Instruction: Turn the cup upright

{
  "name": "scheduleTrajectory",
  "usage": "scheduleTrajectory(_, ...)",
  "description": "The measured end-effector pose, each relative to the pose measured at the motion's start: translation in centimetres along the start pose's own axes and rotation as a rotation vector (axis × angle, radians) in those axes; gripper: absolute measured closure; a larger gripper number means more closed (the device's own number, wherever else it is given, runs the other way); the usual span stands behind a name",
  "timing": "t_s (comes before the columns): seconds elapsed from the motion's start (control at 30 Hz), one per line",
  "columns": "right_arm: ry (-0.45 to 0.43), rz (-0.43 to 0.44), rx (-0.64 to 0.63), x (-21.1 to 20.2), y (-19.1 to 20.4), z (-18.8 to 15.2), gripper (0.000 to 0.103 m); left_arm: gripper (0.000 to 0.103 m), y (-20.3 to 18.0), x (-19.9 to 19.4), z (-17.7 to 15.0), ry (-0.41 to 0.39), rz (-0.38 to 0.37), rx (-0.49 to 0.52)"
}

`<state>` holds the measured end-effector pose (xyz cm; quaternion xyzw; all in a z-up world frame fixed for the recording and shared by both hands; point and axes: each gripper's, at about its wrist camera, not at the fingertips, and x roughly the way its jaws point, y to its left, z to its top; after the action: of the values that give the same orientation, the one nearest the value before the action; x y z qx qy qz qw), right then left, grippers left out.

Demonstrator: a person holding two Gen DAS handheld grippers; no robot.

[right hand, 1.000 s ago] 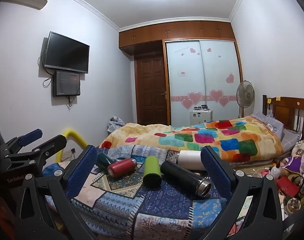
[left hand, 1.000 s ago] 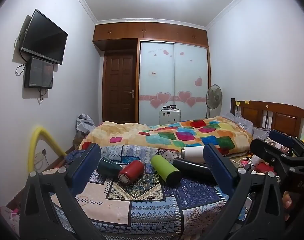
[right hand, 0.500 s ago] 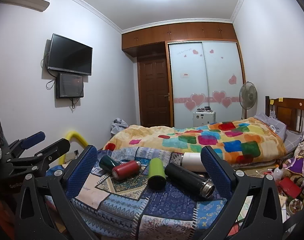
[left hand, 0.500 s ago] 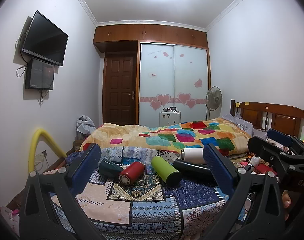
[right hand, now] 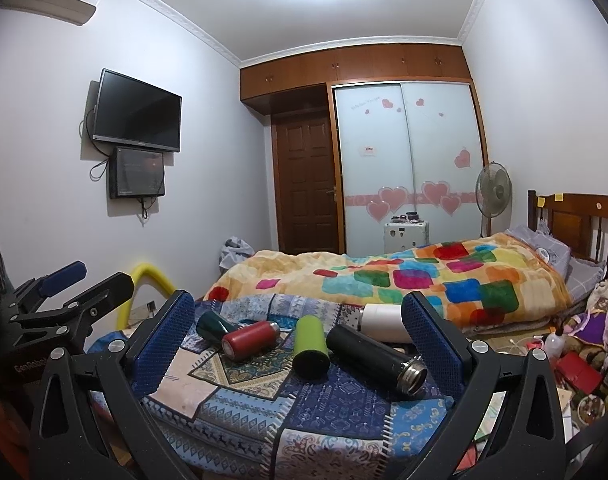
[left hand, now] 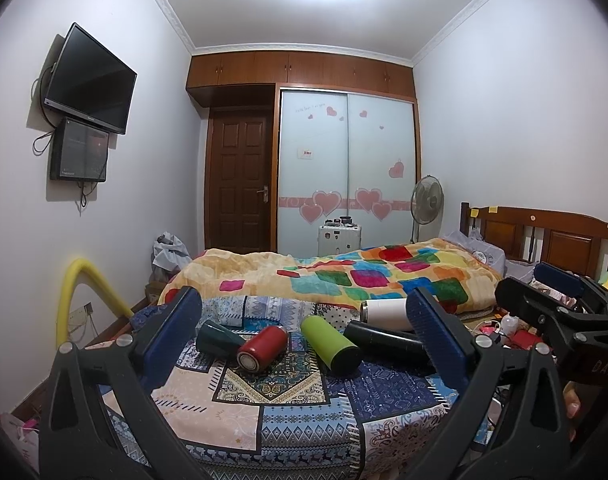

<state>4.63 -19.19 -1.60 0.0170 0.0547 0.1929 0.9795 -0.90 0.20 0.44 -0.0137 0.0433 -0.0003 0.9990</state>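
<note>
Several cups lie on their sides on a patterned cloth (left hand: pixel 240 408): a dark green cup (left hand: pixel 216 338) (right hand: pixel 214 325), a red one (left hand: pixel 262 348) (right hand: pixel 250 340), a lime green one (left hand: pixel 331 345) (right hand: pixel 310 347), a black flask (left hand: pixel 385 342) (right hand: pixel 377 360) and a white one (left hand: pixel 385 314) (right hand: pixel 381 322). My left gripper (left hand: pixel 304 338) is open and empty, short of the cups. My right gripper (right hand: pixel 300 340) is open and empty, also short of them. Each gripper shows at the edge of the other's view.
A bed with a colourful quilt (left hand: pixel 343 276) lies behind the cloth. A yellow foam tube (left hand: pixel 76 292) stands at the left wall. Clutter lies on the floor at the right (right hand: pixel 575 364). A wardrobe, door, fan and wall TV are farther off.
Both views have shifted slightly: the cups sit a little lower and nearer in the frames. Both grippers stay open. The cups have not moved.
</note>
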Motion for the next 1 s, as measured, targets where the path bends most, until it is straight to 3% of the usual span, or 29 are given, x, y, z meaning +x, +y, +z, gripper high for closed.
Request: scheduleTrajectory(1.0, -0.003, 0.002, 0.0, -0.18, 0.03, 0.02, 0.0, 0.0, -0.18, 0.2, -0.12, 0.0, 0.005, 0.001)
